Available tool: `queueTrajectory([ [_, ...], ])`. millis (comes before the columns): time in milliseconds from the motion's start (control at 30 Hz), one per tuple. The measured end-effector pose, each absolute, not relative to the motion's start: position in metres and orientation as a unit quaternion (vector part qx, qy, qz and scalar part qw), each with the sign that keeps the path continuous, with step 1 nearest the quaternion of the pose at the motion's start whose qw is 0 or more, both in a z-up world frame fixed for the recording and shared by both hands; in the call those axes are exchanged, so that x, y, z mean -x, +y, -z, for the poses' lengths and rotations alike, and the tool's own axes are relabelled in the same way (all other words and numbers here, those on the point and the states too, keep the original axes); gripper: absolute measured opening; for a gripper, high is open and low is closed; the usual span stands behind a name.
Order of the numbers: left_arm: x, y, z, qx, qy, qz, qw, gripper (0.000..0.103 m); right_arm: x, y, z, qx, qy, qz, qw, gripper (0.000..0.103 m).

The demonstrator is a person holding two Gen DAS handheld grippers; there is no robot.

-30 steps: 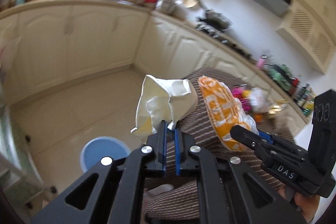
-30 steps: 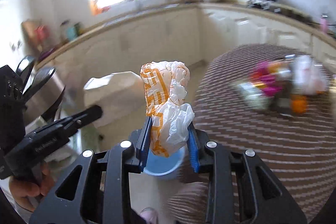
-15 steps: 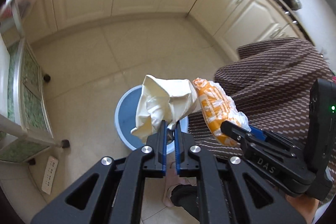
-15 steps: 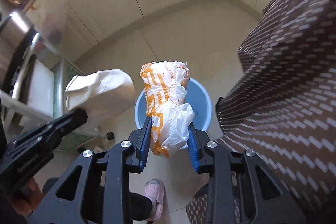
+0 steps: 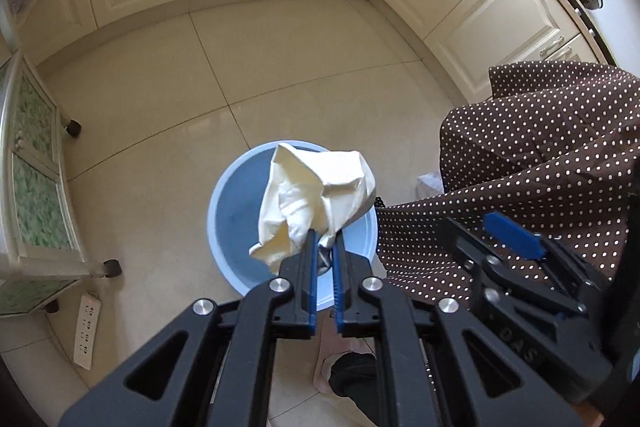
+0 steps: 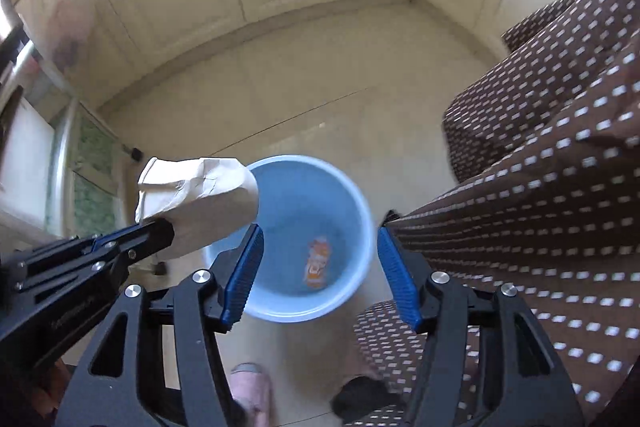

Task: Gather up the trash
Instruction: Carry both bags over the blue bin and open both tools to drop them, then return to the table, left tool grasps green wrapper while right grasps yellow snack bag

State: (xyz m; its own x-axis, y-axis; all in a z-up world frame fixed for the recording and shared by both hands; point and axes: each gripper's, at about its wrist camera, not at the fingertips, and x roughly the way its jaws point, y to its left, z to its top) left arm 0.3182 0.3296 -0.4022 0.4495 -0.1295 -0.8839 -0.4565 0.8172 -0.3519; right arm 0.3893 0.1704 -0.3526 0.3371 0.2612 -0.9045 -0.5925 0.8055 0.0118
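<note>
Two grippers hang over the blue bin (image 6: 304,239) at frame centre. The right gripper (image 6: 320,269), jaws just opened and empty, has let the orange wrapper (image 6: 318,263) drop inside; the left gripper (image 5: 324,247) pinches the cream paper bag (image 5: 316,195) above the bin, presumably to drop it too.

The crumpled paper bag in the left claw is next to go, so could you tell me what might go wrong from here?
1. The paper bag hangs over the far rim of the blue bin; released there, it may glance off onto the floor.
2. The right claw, whose jaws have just been opening with nothing between them, sits beside the left claw; they could knock together.
3. The dotted tablecloth drapes beside the bin and could snag a claw.
</note>
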Motion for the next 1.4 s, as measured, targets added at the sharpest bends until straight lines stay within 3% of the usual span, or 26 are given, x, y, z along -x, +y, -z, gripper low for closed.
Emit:
queueTrajectory([
  [233, -0.33, 0.326, 0.383, 0.287, 0.494, -0.086, 0.816, 0.01, -0.377, 0.152, 0.316, 0.175, 0.463, -0.252, 0.832, 0.064],
  [267, -0.331, 0.326, 0.379, 0.288, 0.492, -0.084, 0.817, 0.025, -0.376, 0.154, 0.312, 0.174, 0.46, -0.252, 0.833, 0.064],
  [333, -0.328, 0.327, 0.365, 0.284, 0.477, -0.095, 0.827, 0.04, -0.376, 0.148, 0.305, 0.171, 0.456, -0.251, 0.837, 0.064],
  [600, -0.298, 0.315, 0.306, 0.269, 0.442, -0.09, 0.851, 0.041, -0.365, 0.131, 0.272, 0.149, 0.435, -0.261, 0.849, 0.064],
  [900, -0.243, 0.275, 0.2, 0.225, 0.366, -0.068, 0.9, 0.043, -0.313, 0.08, 0.164, 0.109, 0.345, -0.273, 0.891, 0.066],
  [1100, -0.224, 0.215, 0.141, 0.188, 0.32, -0.007, 0.929, 0.054, -0.279, 0.011, 0.11, 0.083, 0.282, -0.232, 0.927, 0.07],
  [1300, -0.239, 0.135, 0.118, 0.162, 0.32, 0.066, 0.931, 0.056, -0.27, -0.075, 0.09, 0.063, 0.26, -0.153, 0.951, 0.072],
  [1400, -0.255, 0.093, 0.114, 0.146, 0.322, 0.095, 0.931, 0.062, -0.272, -0.116, 0.09, 0.053, 0.256, -0.107, 0.959, 0.072],
])
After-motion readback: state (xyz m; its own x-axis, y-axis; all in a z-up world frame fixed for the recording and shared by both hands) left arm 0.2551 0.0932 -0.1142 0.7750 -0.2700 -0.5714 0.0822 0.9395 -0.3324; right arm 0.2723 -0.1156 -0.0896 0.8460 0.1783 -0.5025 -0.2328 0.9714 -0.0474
